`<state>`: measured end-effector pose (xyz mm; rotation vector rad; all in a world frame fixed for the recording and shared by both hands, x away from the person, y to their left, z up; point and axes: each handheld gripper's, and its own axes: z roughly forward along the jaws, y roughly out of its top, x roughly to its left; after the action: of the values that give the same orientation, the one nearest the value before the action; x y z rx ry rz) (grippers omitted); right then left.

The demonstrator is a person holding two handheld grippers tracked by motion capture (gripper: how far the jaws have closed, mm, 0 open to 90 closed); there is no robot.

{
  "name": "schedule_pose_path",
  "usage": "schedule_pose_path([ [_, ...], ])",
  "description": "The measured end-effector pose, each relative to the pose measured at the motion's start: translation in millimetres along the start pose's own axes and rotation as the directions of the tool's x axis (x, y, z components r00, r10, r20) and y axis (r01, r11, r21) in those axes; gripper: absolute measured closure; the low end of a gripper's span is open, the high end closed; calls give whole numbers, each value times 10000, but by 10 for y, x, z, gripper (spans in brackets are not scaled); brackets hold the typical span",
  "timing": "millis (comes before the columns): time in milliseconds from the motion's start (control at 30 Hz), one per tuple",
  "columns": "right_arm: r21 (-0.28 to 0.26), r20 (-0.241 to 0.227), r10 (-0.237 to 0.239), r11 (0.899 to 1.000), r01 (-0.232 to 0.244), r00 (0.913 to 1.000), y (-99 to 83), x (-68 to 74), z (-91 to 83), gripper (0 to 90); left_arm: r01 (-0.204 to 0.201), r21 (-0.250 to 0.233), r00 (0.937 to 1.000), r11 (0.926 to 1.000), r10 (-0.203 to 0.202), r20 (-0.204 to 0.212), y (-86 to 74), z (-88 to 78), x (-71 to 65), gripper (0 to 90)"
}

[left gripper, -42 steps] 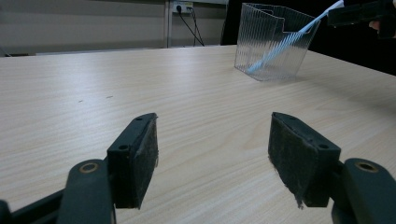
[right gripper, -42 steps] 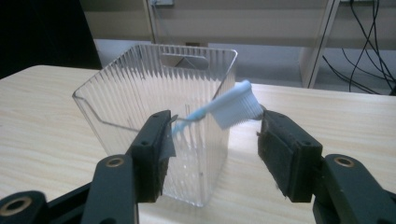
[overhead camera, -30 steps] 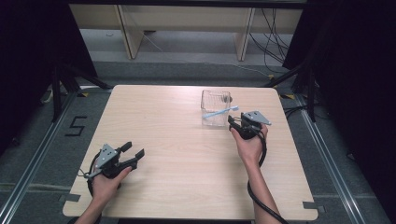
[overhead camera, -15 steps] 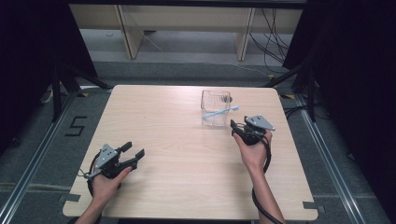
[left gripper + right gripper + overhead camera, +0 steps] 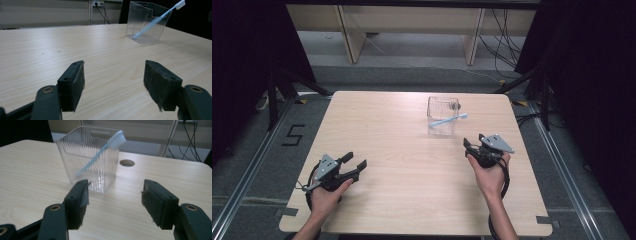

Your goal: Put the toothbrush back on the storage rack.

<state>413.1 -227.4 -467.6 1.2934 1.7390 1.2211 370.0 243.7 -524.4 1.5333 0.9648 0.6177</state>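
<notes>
Clear ribbed container (image 5: 443, 114) is sitting on the far right part of the wooden table (image 5: 402, 150), with a light blue toothbrush (image 5: 448, 120) leaning inside it. Right gripper view is showing the bristle head (image 5: 117, 140) poking over the container's rim and a round hole in the tabletop (image 5: 127, 163) just behind; high view is giving the layout instead, both hands well apart. Toothbrush long axis is running diagonally, handle end down in the container, head up and pointing right in the high view. Right gripper (image 5: 477, 149) is sitting near the container on its near-right side, released, jaws having just been opening wide with nothing between them; compared with a second ago it is sitting farther back from the container toward the near edge. Left gripper (image 5: 354, 167) is resting near-left, jaws spread, empty, unmoved.
</notes>
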Motion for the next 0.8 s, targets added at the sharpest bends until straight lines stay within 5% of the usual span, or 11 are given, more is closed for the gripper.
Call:
schedule_pose_path([
  [100,-108,41,-400,9991,400,9992,-67,-21,-59,389,-9,1,10000,10000,9,-8,0,0,-1,327],
  [433,74,-50,80,9999,-80,10000,-320,28,-259,392,-1,-1,10000,10000,1,25,0,3,-2,327],
  [800,130,-185,-261,9996,263,9995,-458,24,-409,392,-35,158,10000,9999,36,-79,5,-7,-8,327],
])
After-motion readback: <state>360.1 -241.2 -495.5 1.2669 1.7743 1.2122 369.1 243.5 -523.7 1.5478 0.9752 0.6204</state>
